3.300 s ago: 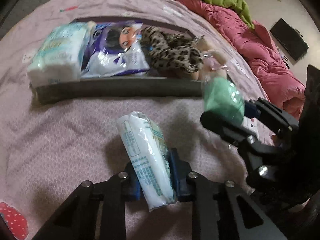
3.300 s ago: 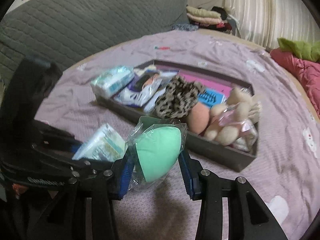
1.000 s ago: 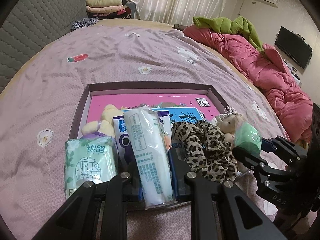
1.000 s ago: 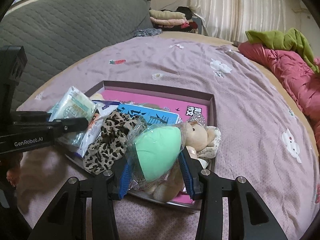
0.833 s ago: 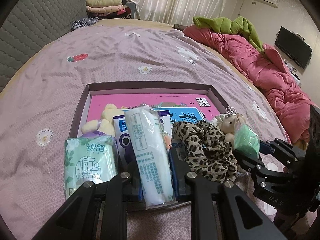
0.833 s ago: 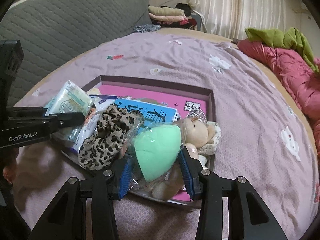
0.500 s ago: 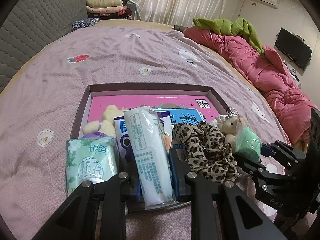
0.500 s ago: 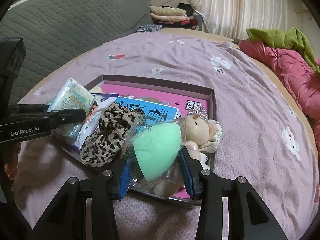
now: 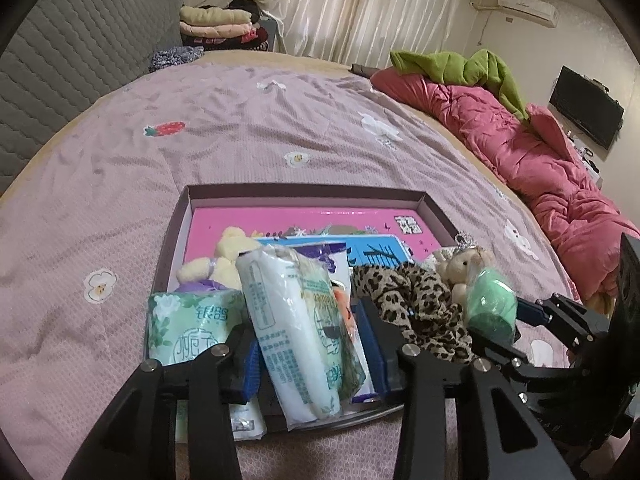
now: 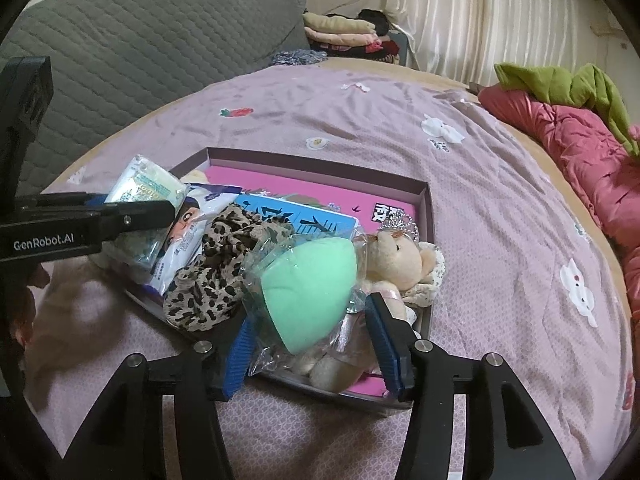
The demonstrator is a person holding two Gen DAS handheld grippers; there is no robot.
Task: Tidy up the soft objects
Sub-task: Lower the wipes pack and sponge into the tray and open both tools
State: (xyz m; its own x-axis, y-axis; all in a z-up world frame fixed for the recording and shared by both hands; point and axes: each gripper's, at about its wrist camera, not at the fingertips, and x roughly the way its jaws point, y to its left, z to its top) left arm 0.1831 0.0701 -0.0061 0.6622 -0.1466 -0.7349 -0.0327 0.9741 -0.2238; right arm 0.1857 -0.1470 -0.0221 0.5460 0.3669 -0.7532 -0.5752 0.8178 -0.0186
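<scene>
A dark shallow tray (image 9: 304,192) with a pink bottom lies on the mauve bedspread and holds several soft items. My left gripper (image 9: 310,354) hovers at its near edge, jaws opening. A white tissue pack (image 9: 296,332) leans between the blue pads (image 9: 250,360), which stand clear of it. Beside it lie a green tissue pack (image 9: 188,324) and a leopard scrunchie (image 9: 416,304). My right gripper (image 10: 312,350) is opening too. The bagged green sponge (image 10: 308,292) rests between its pads on the items by the teddy bear (image 10: 396,264). The tray's rim (image 10: 320,164) shows behind.
A pink quilt (image 9: 552,168) with a green blanket (image 9: 452,64) lies along the right side of the bed. A grey quilted headboard (image 10: 140,40) stands at the left, with folded clothes (image 9: 216,24) behind it. Bedspread stretches beyond the tray.
Both grippers' jaws have widened. The white tissue pack and the green sponge are no longer pinched and have settled onto the tray's contents. Neither hand has shifted much.
</scene>
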